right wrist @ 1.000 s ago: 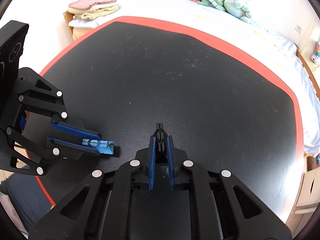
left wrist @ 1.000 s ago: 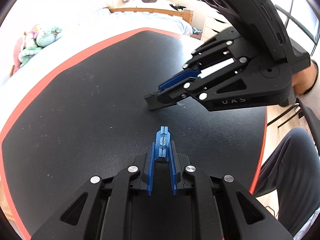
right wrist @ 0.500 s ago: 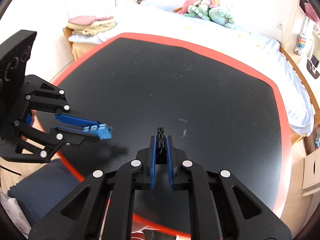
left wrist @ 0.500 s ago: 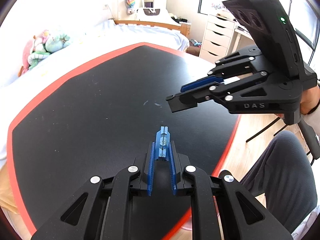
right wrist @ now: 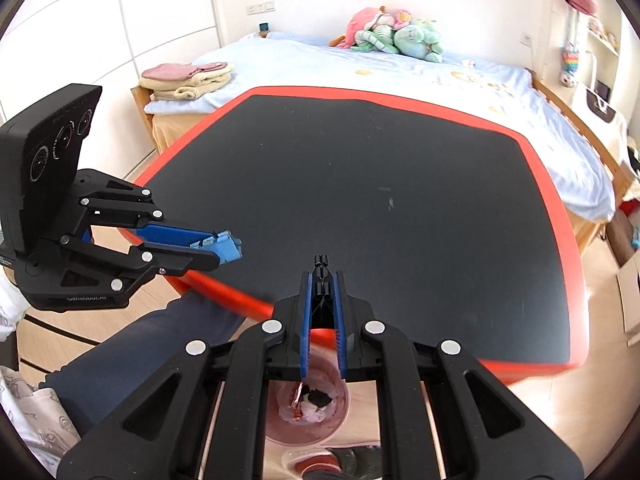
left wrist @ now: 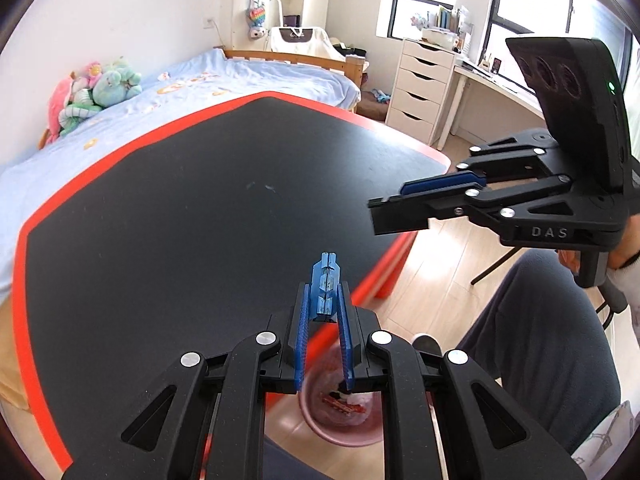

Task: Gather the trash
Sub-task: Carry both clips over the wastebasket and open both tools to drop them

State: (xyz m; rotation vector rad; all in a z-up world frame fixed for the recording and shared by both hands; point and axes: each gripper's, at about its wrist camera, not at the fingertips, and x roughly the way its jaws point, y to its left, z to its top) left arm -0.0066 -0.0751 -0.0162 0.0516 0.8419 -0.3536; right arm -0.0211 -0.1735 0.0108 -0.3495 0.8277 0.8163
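Worktop (right wrist: 400, 160): black top, red rim; no trash visible on it, only faint pale flecks

Pink bin (left wrist: 340, 432): on the floor below the near worktop edge, beside the person's leg (left wrist: 540, 340); held trash (right wrist: 308, 402), a red wrapper, white crumpled paper and a dark scrap

Left tongs (left wrist: 327, 264): pressed together, nothing seen between them, raised over the near edge

Right tongs (right wrist: 321, 266): pressed together, nothing seen in them, likewise raised above the bin

Progress, as judged: collection appeared complete or nearly so; nothing left on the visible worktop to pick up
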